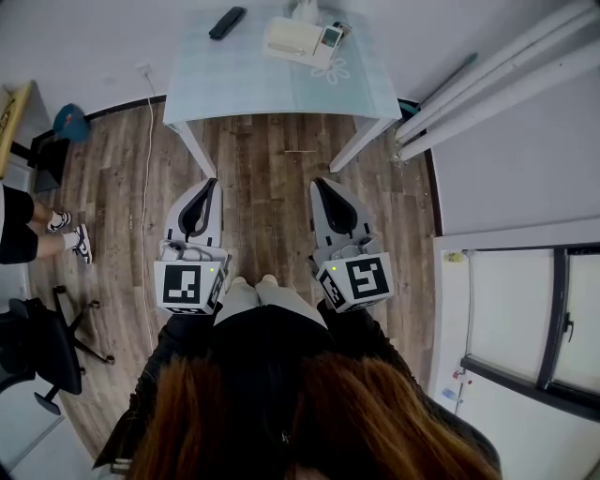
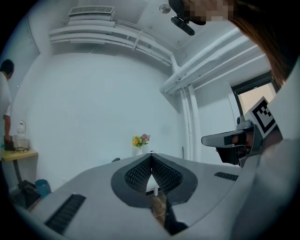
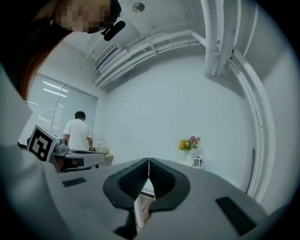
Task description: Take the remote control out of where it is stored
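Observation:
A pale glass-topped table (image 1: 244, 80) stands ahead of me by the wall. On its far left lies a slim black remote (image 1: 228, 22). Beside it to the right sits a white box (image 1: 292, 37) with a small white screened device (image 1: 333, 37) at its end; that device (image 3: 197, 162) stands upright in the right gripper view. My left gripper (image 1: 211, 184) (image 2: 151, 154) and right gripper (image 1: 319, 184) (image 3: 148, 160) are held level side by side over the wooden floor, short of the table. Both are shut with nothing between the jaws.
A vase of flowers (image 1: 305, 7) (image 2: 140, 140) (image 3: 189, 144) stands at the table's back edge. White pipes (image 1: 497, 84) run along the right wall. A person (image 1: 37, 225) (image 3: 78, 131) stands at the left by a side desk, and a black office chair (image 1: 42, 352) is near left.

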`<state>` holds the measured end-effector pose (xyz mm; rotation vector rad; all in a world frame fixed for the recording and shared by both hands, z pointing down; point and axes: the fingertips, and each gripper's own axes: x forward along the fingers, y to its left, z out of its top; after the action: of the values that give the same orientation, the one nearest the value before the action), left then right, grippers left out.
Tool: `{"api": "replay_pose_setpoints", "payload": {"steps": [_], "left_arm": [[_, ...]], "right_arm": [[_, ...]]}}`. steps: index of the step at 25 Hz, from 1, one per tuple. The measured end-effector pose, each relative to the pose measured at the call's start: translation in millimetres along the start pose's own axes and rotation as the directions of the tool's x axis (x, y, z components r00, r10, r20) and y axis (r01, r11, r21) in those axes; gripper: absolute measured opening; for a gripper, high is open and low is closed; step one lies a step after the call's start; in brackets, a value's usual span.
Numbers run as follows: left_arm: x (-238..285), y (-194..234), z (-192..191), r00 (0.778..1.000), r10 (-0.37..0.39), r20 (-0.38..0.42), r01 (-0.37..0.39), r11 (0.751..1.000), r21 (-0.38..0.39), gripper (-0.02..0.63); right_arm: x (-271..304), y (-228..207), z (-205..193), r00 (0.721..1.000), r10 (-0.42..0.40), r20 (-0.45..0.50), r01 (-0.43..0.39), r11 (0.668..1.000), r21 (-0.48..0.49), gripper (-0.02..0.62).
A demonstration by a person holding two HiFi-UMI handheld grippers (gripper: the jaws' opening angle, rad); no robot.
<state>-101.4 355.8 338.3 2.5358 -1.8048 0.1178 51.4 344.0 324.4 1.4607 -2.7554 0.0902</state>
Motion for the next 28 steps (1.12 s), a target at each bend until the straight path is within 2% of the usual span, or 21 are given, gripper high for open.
{"api": "replay_pose_setpoints", "payload": {"steps": [5, 10, 19, 28], "left_arm": [[14, -10, 3, 1.0, 0.005, 0.005, -0.005, 1.0, 0.031, 0.005], [29, -12, 4, 1.0, 0.006, 0.011, -0.007, 1.0, 0.026, 0.005], [61, -24, 9, 0.999, -0.031, 0.008, 0.03, 0.998, 0.062, 0.005], [87, -20, 1, 0.998, -0.064, 0.002, 0.064, 0.997, 0.034, 0.005]], "right_arm": [[5, -16, -4, 1.0, 0.026, -0.005, -0.026, 1.0, 0.007, 0.015], [12, -28, -5, 0.999, 0.038, -0.01, -0.038, 0.999, 0.012, 0.015], [14, -61, -8, 1.0, -0.006, -0.021, 0.007, 1.0, 0.021, 0.015], [30, -77, -15, 0.999, -0.032, -0.031, 0.033, 0.999, 0.033, 0.015]]}}
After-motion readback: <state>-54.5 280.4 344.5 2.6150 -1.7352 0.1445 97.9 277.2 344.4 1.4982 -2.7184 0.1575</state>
